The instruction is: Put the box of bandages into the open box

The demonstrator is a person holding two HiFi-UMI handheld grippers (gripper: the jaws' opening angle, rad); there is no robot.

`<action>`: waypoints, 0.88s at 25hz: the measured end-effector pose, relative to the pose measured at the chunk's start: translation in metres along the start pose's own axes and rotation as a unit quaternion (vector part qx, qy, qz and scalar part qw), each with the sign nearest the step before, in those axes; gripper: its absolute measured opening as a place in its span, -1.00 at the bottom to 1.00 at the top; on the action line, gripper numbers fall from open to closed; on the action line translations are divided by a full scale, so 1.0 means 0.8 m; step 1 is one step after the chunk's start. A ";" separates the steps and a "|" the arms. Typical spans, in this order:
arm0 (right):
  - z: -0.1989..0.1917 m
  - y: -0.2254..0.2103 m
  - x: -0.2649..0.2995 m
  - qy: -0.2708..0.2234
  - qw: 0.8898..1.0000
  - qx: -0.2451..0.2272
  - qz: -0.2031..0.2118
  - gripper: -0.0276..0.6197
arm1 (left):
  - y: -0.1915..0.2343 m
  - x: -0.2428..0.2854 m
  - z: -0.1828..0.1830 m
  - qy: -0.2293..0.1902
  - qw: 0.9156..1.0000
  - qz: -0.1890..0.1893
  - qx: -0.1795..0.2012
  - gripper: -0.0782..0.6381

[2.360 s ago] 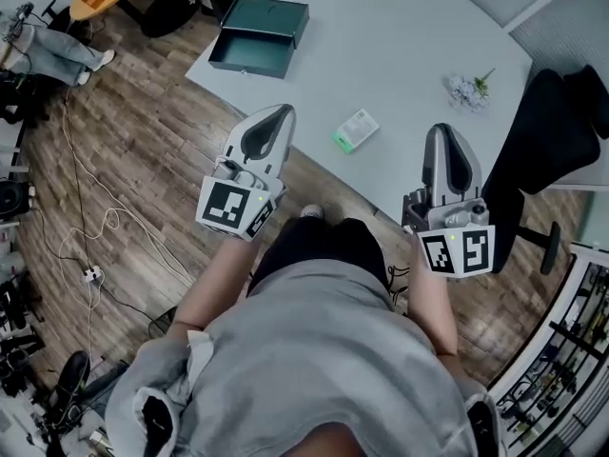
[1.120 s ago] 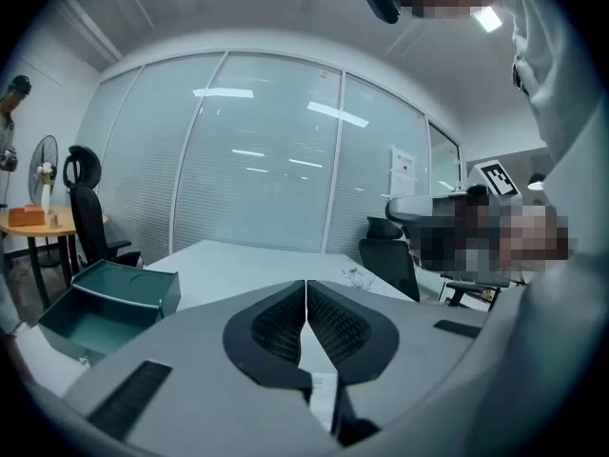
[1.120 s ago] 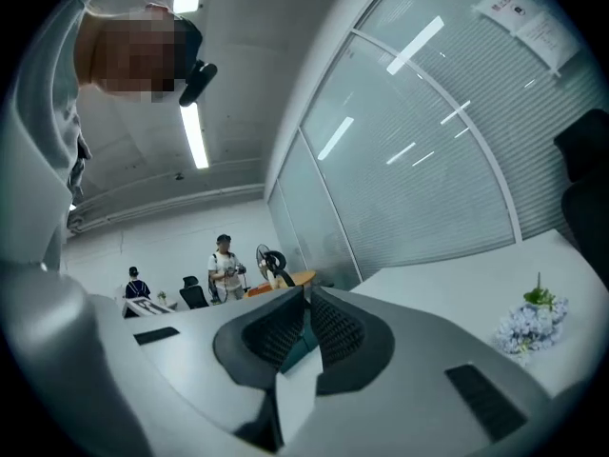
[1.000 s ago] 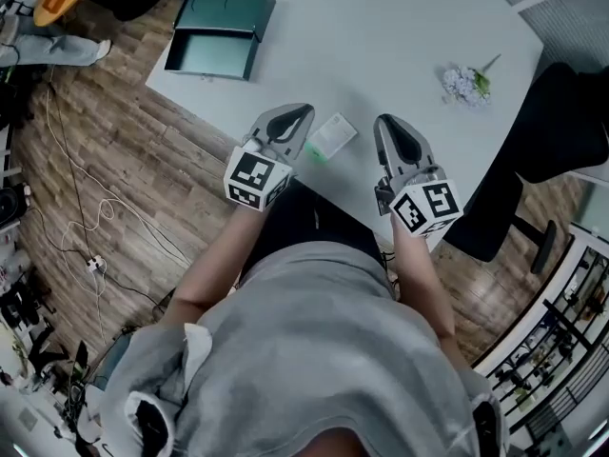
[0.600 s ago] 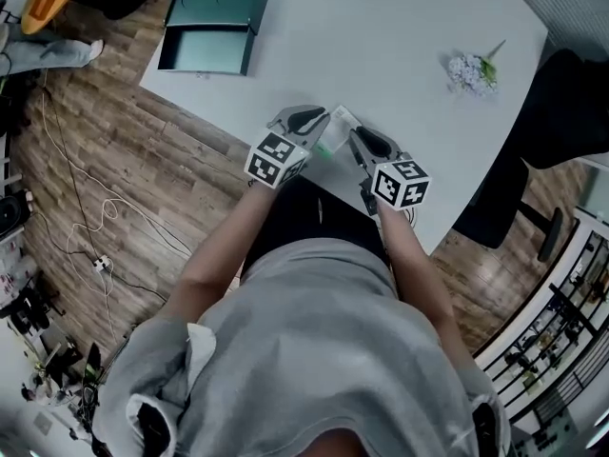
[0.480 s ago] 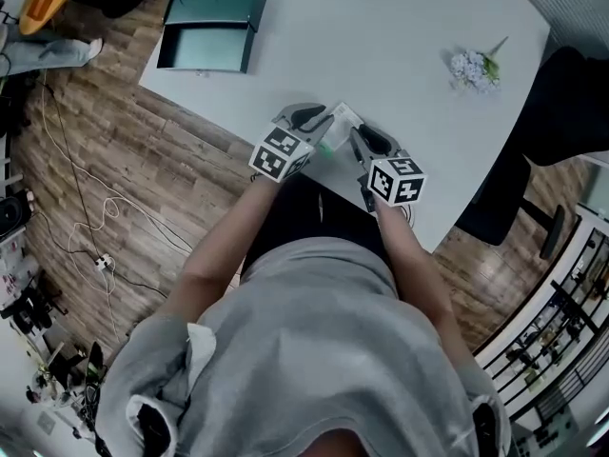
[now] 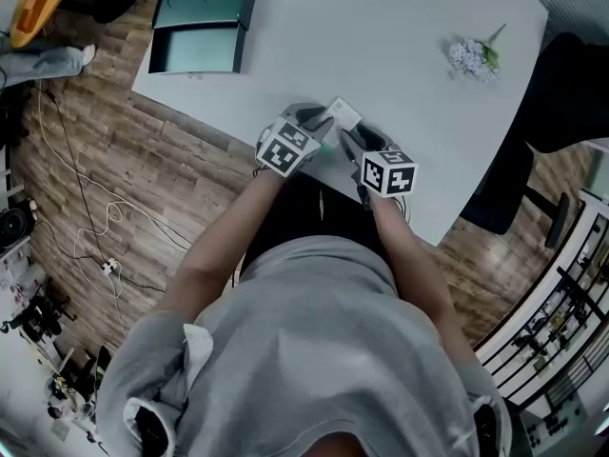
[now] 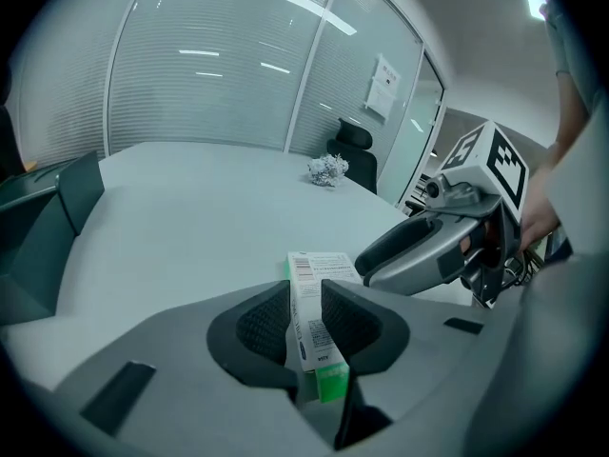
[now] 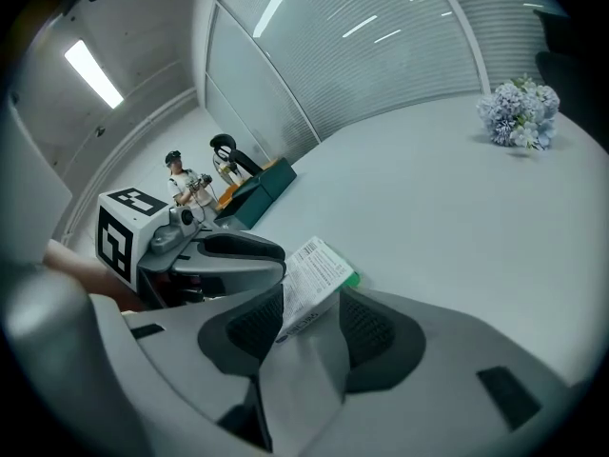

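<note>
The white and green bandage box (image 7: 341, 115) sits near the table's front edge, tipped up on its narrow side. My left gripper (image 7: 319, 122) reaches it from the left. Its jaws are opening, and the box (image 8: 312, 303) stands between the pads. My right gripper (image 7: 345, 141) comes in from the right, jaws opening wide. There the box (image 9: 314, 274) leans toward the left pad with a gap on the other side. The open dark teal box (image 7: 205, 27) lies at the table's far left corner, well away from both grippers.
A small bunch of pale flowers (image 7: 473, 55) lies at the far right of the grey table (image 7: 400, 27). A black chair (image 7: 561, 112) stands beyond the right edge. Wooden floor with cables (image 7: 86, 227) lies to the left.
Both grippers have moved forward and inward from the table's front edge and converged on the bandage box. Their jaws have opened around it.
</note>
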State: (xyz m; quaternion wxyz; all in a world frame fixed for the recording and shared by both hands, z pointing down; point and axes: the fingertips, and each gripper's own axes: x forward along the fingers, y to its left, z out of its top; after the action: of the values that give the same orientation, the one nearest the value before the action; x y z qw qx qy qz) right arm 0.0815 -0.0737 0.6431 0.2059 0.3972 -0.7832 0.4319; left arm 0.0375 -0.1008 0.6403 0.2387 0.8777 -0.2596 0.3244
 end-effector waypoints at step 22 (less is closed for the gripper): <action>-0.004 0.003 0.004 0.013 0.999 0.019 0.027 -0.39 | 0.009 -0.010 -0.005 -0.019 0.991 -0.019 -0.135 -0.61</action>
State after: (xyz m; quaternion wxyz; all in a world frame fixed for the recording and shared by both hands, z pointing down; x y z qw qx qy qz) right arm 0.0776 -0.0718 0.6457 0.1960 0.3740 -0.7826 0.4574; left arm 0.0261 -0.1012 0.6397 0.3558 0.8482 -0.2891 0.2653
